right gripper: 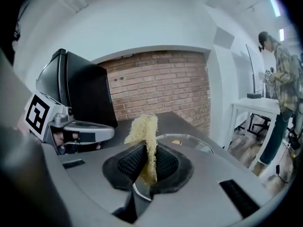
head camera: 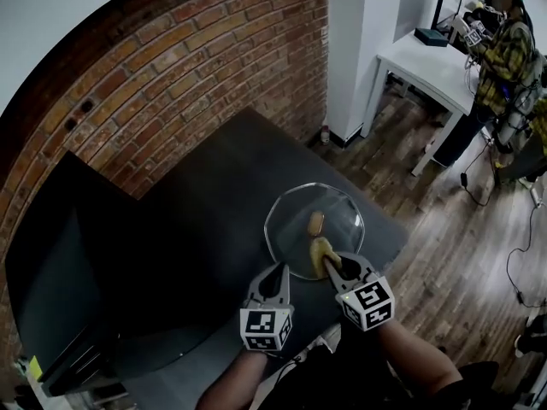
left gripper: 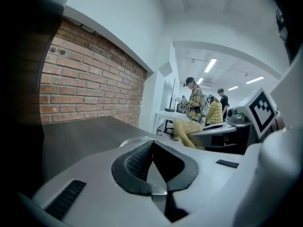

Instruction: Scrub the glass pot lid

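I logged the lid [head camera: 338, 215] flat on the tabletop [head camera: 197, 229], just ahead of both tools. The right tool [head camera: 330, 266] clamped a yellow scrubber [head camera: 322, 249] over the near rim. The left tool [head camera: 278, 270], jaws together, sat at that rim.

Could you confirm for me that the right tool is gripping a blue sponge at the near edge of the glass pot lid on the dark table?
Not quite: it is not a blue sponge. The right gripper view shows the right tool shut on a yellow fibrous scrubber, at the near edge of the glass pot lid on the dark table.
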`<state>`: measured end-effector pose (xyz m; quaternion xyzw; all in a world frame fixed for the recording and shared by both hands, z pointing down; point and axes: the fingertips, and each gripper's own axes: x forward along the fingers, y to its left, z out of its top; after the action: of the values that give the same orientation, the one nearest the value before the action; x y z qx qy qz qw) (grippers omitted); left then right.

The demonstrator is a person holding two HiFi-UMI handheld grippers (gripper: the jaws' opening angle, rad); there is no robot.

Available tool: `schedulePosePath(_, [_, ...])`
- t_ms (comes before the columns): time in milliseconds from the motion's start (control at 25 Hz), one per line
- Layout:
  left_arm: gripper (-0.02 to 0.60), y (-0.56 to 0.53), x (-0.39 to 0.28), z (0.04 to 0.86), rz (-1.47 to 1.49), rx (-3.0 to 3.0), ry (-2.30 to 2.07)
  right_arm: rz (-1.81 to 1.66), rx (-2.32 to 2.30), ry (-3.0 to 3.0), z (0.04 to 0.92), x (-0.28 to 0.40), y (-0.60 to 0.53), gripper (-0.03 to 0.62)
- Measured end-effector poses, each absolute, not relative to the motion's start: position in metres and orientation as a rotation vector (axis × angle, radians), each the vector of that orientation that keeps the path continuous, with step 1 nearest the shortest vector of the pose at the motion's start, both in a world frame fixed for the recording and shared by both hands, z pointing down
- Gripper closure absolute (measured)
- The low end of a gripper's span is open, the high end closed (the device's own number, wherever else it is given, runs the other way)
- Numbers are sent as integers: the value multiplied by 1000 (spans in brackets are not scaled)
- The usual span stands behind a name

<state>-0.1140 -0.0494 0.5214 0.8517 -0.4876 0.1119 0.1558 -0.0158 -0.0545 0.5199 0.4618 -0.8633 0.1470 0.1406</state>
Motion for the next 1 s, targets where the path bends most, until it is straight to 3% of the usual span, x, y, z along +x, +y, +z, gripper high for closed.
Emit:
schedulePosePath(400, [548,-11,-103,443,233,2555,-1468,218,1348,-2597,428,8,-20,546])
schedulePosePath(1000, [548,55,-41,451,256,2453,-1507,294,1207,-2654,432,65,39,546])
